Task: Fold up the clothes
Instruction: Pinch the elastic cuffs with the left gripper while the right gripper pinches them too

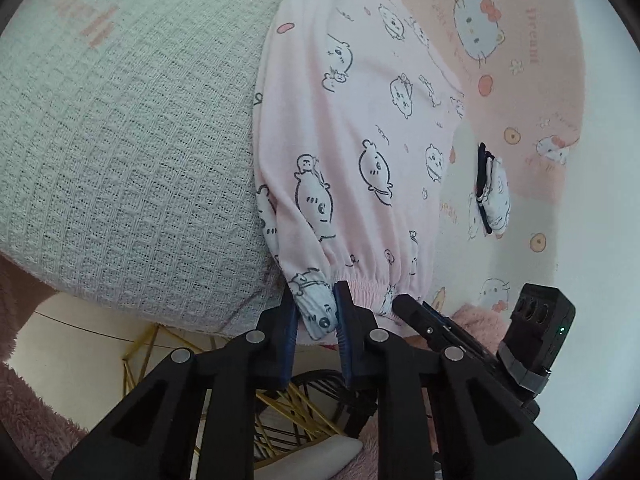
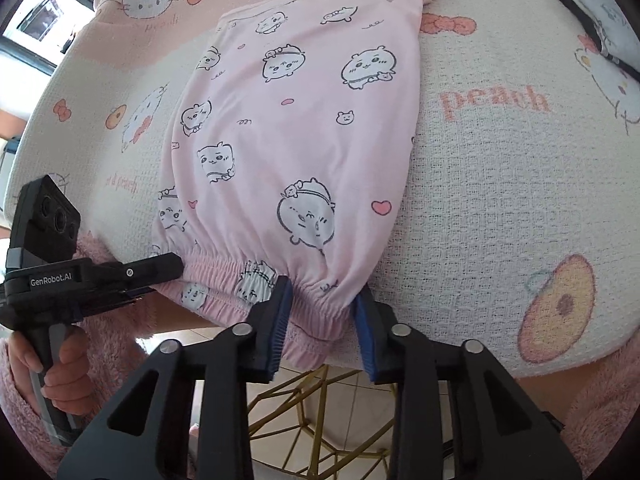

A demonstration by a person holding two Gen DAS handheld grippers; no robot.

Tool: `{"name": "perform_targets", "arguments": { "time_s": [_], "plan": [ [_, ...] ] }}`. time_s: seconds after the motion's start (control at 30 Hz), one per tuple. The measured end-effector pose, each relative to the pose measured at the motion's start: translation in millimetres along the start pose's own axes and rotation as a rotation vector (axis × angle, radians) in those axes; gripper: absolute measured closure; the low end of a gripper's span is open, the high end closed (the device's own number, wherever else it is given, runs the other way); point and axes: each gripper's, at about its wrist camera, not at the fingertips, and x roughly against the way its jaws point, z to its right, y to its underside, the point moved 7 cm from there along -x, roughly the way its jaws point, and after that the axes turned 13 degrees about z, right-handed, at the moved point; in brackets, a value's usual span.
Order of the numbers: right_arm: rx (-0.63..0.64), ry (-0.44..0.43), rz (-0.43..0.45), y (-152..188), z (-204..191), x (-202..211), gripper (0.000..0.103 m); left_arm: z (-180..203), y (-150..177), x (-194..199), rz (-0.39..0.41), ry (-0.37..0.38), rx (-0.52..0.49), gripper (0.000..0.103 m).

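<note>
Pink pyjama trousers [image 1: 360, 120] [image 2: 296, 120] printed with white cartoon animals lie flat on a waffle-weave blanket [image 1: 120, 140] [image 2: 480, 208], their elastic waistband [image 1: 368, 282] [image 2: 220, 276] at the near edge. My left gripper [image 1: 316, 298] is shut on one bunched end of the waistband. In the right wrist view its finger [image 2: 160, 268] reaches in from the left. My right gripper [image 2: 323, 290] pinches the gathered waistband at the other end, fabric filling the gap between its blue pads. Its finger [image 1: 416, 310] also shows in the left wrist view.
A small white and black item [image 1: 492, 192] [image 2: 600, 28] lies farther back on the blanket. The blanket's near edge hangs over a gold wire frame [image 1: 296, 404] [image 2: 312, 400] and tiled floor. A hand [image 2: 40, 368] in a fluffy pink sleeve [image 2: 24, 432] holds the left gripper's handle.
</note>
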Motion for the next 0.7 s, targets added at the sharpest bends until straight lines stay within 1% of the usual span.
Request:
{"name": "perform_targets", "arguments": {
  "time_s": [0.03,0.1,0.2,0.23,0.33,0.4,0.47,0.53,0.63,0.7],
  "plan": [
    [-0.006,-0.014,0.021,-1.6,-0.4,9.3,0.089,4.7,1.2,4.7,0.01,-0.004,-0.019,0.086],
    [-0.019,-0.042,0.062,-4.8,-1.1,28.1,0.09,13.3,3.5,17.2,0.035,0.017,-0.027,0.086],
    [-0.036,-0.076,0.092,1.0,7.0,61.3,0.091,19.1,8.0,29.7,0.048,0.058,-0.002,0.086],
    [-0.044,-0.088,0.094,3.5,10.3,69.3,0.091,19.6,10.2,31.5,0.046,0.059,-0.002,0.086],
    [-0.077,-0.104,0.06,9.4,5.6,67.9,0.091,18.8,17.8,32.2,0.027,0.05,-0.016,0.086],
    [-0.097,-0.099,0.029,6.3,8.6,56.8,0.091,17.4,20.1,29.3,0.007,0.046,-0.017,0.086],
    [-0.133,-0.117,0.022,-2.6,-24.8,22.6,0.091,19.6,14.6,28.4,-0.003,0.05,-0.013,0.086],
    [-0.154,-0.143,0.035,-17.5,-39.2,-0.7,0.091,29.1,2.7,32.7,-0.002,0.072,-0.019,0.086],
    [-0.179,-0.191,0.055,-43.5,-49.8,-14.2,0.091,43.4,-15.2,39.2,-0.001,0.106,-0.029,0.086],
    [-0.19,-0.219,0.07,-66.9,-50.7,-14.6,0.091,56.0,-40.9,36.2,0.009,0.117,-0.048,0.086]
  ]
}}
